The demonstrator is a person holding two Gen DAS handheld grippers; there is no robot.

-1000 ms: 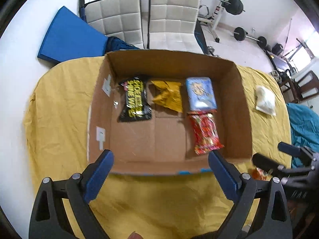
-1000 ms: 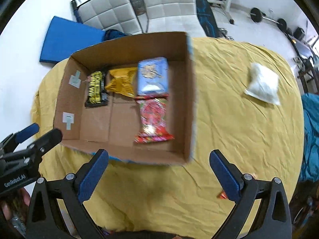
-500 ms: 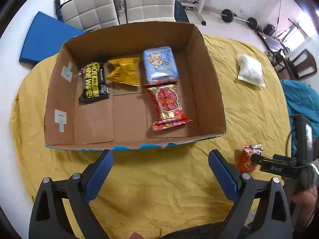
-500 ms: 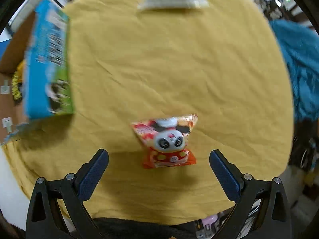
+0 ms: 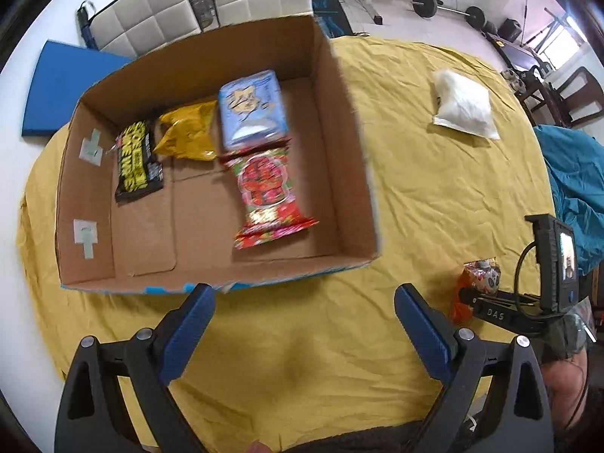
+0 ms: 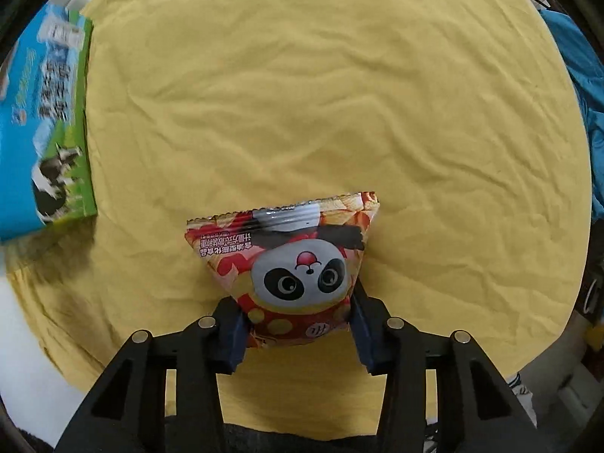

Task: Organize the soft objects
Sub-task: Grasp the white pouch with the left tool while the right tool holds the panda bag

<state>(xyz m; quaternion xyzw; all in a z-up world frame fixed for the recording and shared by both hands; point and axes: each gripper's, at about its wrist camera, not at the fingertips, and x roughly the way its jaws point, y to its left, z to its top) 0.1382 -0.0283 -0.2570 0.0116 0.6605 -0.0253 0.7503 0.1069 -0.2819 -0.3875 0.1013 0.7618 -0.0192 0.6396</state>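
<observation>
Right tongs (image 6: 298, 330) are closing on the panda bag (image 6: 290, 264), pads pressing its sides; left tongs (image 5: 304, 321) are hovering wide open, empty, box (image 5: 339, 120) just ahead.

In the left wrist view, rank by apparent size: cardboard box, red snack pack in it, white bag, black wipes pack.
1. cardboard box
2. red snack pack
3. white bag and black wipes pack: too alike to rank.

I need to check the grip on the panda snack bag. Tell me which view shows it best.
The right wrist view: the panda snack bag fills the centre, with the closing right gripper fingers pressed against its lower sides. The left wrist view shows it small, at the right edge, partly hidden by that gripper.
</observation>
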